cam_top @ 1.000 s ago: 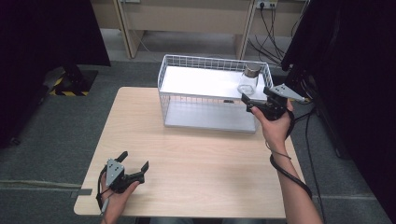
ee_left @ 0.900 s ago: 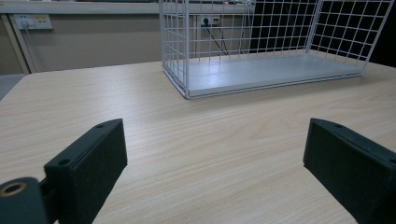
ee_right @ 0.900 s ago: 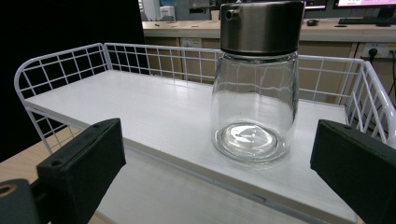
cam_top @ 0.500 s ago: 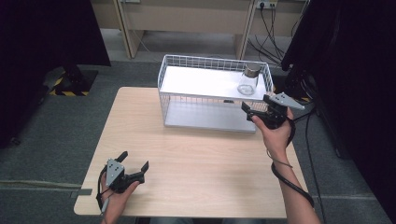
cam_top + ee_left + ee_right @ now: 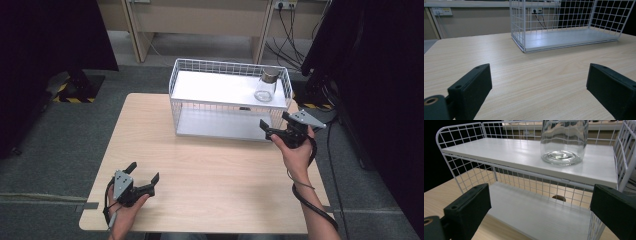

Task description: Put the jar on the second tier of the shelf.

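Observation:
A white wire rack (image 5: 225, 63) with two shelves stands at the far side of the wooden table (image 5: 225, 180). A clear glass jar (image 5: 266, 85) with a dark lid stands upright at the right end of the upper shelf. My right gripper (image 5: 273, 120) is open just in front of the rack's right front corner, holding nothing. In the right gripper view the jar (image 5: 564, 142) rises above and beyond the wide-apart jaws of the right gripper (image 5: 539, 207). My left gripper (image 5: 145, 171) rests open near the table's front left. In the left gripper view the rack (image 5: 564, 40) is far ahead.
The rack's lower shelf (image 5: 534, 212) is bare. A small dark spot (image 5: 559, 198) shows through the front wires below the upper shelf. Cables and a wall socket (image 5: 287, 5) lie behind the table. A dark curtain (image 5: 380, 100) hangs at the right.
My right gripper has drawn back from the rack toward the near side of the table, staying open. The jar and my left gripper have not moved.

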